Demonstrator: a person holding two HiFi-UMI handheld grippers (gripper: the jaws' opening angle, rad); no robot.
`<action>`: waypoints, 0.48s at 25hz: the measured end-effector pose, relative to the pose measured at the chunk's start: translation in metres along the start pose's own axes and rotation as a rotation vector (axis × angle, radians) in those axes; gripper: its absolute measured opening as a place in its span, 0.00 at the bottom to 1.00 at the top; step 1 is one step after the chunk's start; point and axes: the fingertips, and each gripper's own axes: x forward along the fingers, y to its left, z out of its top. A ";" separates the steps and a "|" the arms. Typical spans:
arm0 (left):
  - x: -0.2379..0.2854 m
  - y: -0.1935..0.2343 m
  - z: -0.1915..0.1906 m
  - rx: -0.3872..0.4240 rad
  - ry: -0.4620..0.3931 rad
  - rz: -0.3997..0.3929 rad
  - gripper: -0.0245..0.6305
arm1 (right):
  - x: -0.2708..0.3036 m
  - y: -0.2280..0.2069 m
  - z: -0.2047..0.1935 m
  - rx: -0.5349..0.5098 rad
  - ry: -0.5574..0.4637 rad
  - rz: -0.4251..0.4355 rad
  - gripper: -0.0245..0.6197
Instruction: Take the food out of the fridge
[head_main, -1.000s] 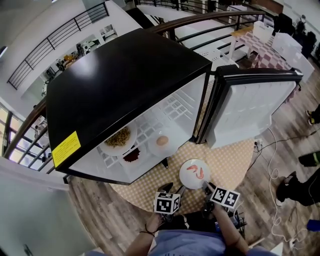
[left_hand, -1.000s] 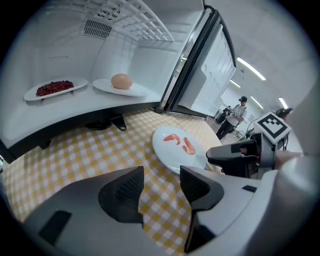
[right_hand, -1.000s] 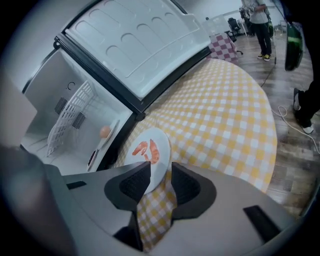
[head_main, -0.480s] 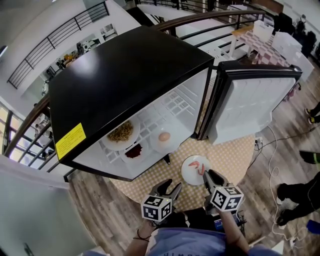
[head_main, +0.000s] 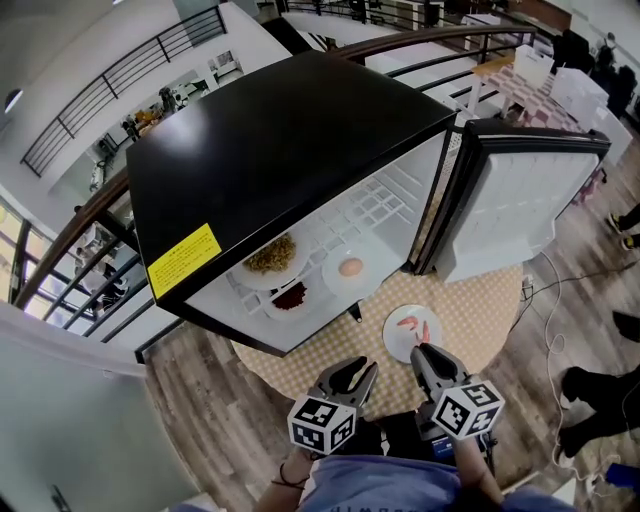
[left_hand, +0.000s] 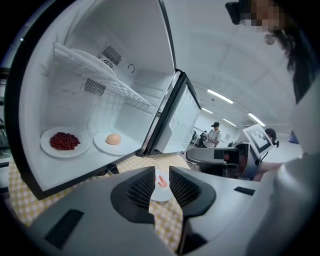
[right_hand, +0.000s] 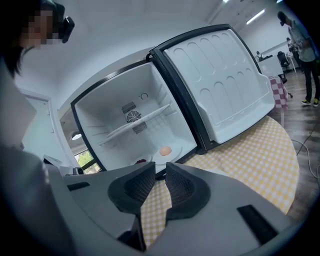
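Open fridge (head_main: 300, 150) held three filled plates (head_main: 332, 278); a fourth plate (head_main: 405, 345) sat on the desk (head_main: 480, 320).
Inside were yellowish food (head_main: 272, 255), red beans (head_main: 290, 297) and an egg (head_main: 350, 267); outside, shrimp (head_main: 415, 324). The left hand-held gripper (head_main: 350, 368) and right hand-held gripper (head_main: 422, 352), jaws just closing, were narrowly apart and empty.

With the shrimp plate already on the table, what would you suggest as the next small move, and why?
Probably open the right gripper and reach for the egg plate near the front of the fridge. Its jaws, like those of the left gripper, have just been closing to a narrow gap with nothing between them, and three plates sit inside.
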 end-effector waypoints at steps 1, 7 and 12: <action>-0.003 0.000 -0.002 0.007 0.003 -0.006 0.19 | 0.000 0.004 -0.003 0.010 -0.004 0.002 0.15; -0.021 -0.002 -0.015 0.026 0.017 -0.054 0.19 | -0.005 0.025 -0.021 -0.005 -0.012 -0.018 0.15; -0.034 -0.005 -0.016 0.029 -0.006 -0.082 0.19 | -0.009 0.034 -0.034 -0.011 0.007 -0.030 0.14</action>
